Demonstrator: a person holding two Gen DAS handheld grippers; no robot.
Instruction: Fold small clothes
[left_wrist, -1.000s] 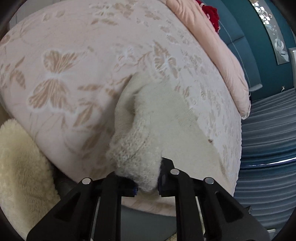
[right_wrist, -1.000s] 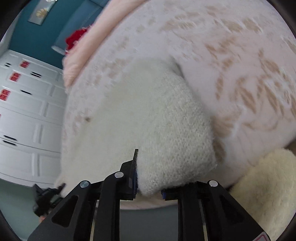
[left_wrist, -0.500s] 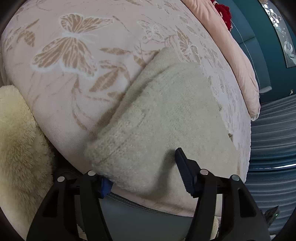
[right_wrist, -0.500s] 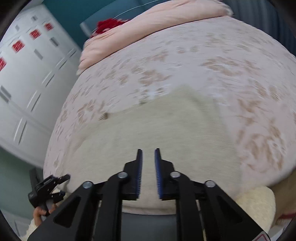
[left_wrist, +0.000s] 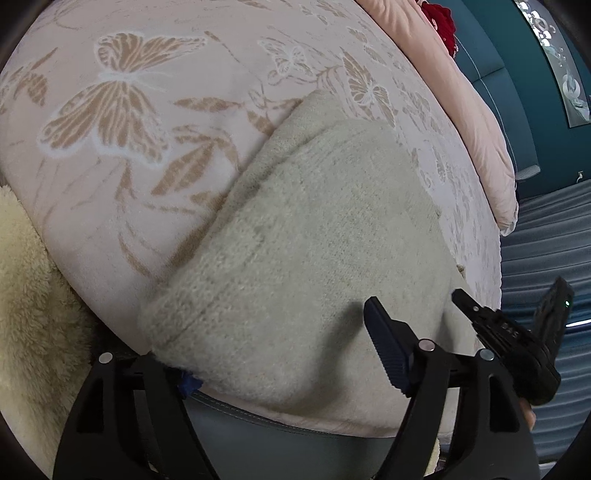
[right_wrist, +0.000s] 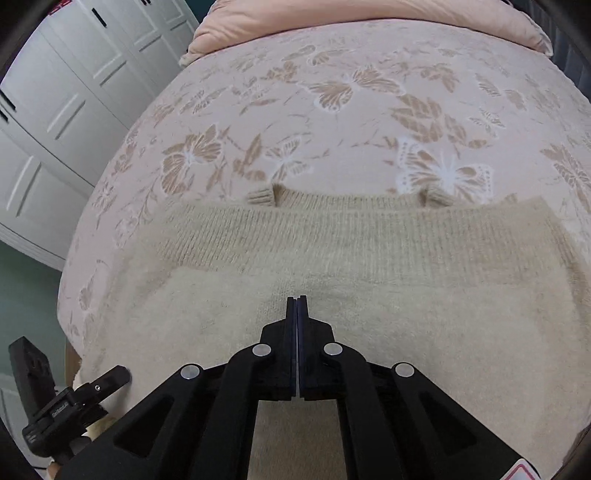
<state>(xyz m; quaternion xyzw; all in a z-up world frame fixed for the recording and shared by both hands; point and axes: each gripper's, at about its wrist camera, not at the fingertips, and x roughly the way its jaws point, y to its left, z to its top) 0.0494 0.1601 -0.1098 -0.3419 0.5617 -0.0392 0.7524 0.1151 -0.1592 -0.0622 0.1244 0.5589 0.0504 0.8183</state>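
Two sets of tongs over one cream knit sweater (right_wrist: 369, 266), which lies folded on the butterfly-print bedspread (right_wrist: 332, 110), right at the near edge of the bed. From where I stand it looks like a fold is just laid down: a ribbed band runs across the top, and two small ribbed cuffs poke out past the far edge.

Left tongs (left_wrist: 280, 347) are spreading apart around the near corner of the sweater. The knit sits between the jaws, but the right-hand pad stands clear of it and the left one is tucked under the cloth, so I'd call it let go. Right tongs (right_wrist: 296, 314) are pinched fully closed with nothing in them, hanging over the middle of the sweater.

What could go wrong: the near hem sits so close to the bed edge that any drag from the left tongs as they pull out could tug the corner off and undo the fold. That fuzzy knit looks grabby too, so a pad could snag. The cuffs sticking out may also make the next fold lumpy unless they get tucked in.
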